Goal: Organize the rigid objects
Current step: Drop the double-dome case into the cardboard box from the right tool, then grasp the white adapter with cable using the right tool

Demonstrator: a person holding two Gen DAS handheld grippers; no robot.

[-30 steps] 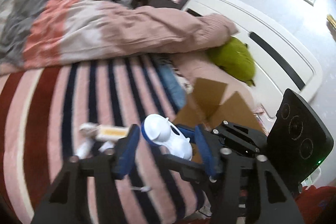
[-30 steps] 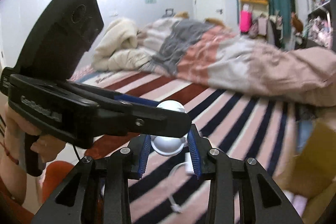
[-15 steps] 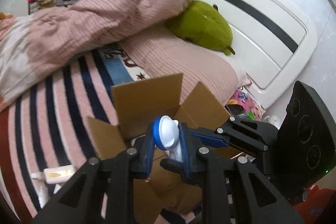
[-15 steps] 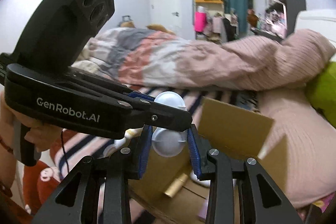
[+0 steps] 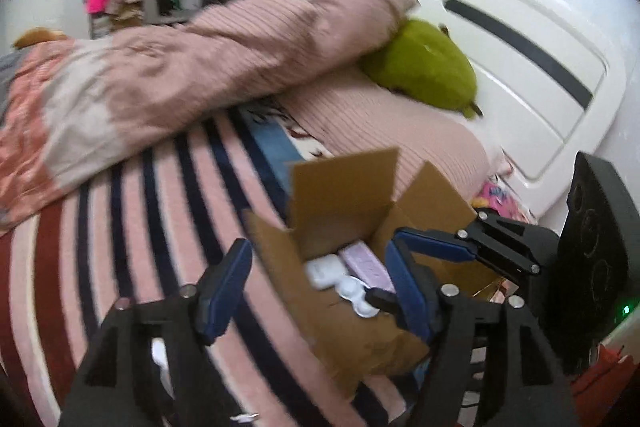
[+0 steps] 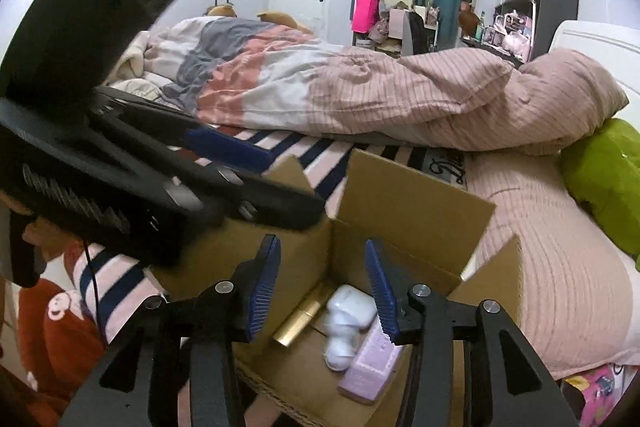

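An open cardboard box (image 6: 416, 215) sits on the striped bed; it also shows in the left wrist view (image 5: 344, 187). Inside lie a white plastic object (image 6: 346, 323), a lilac flat box (image 6: 374, 363) and a gold tube (image 6: 298, 321). In the left wrist view the white object (image 5: 352, 293) and lilac box (image 5: 366, 265) lie at the bottom. My right gripper (image 6: 324, 291) is open and empty just above the box. My left gripper (image 5: 316, 291) is open and empty over the box's near edge, and its body shows in the right wrist view (image 6: 172, 183).
A pink and grey duvet (image 6: 360, 91) is bunched across the bed. A green plush (image 5: 424, 67) lies by the white headboard (image 5: 520, 39). A brown monkey toy (image 6: 60, 323) sits at the bed's side. Shelves and clutter stand far behind.
Both grippers were shut on the white and blue object above the box. Both have opened and the object now lies inside the box.
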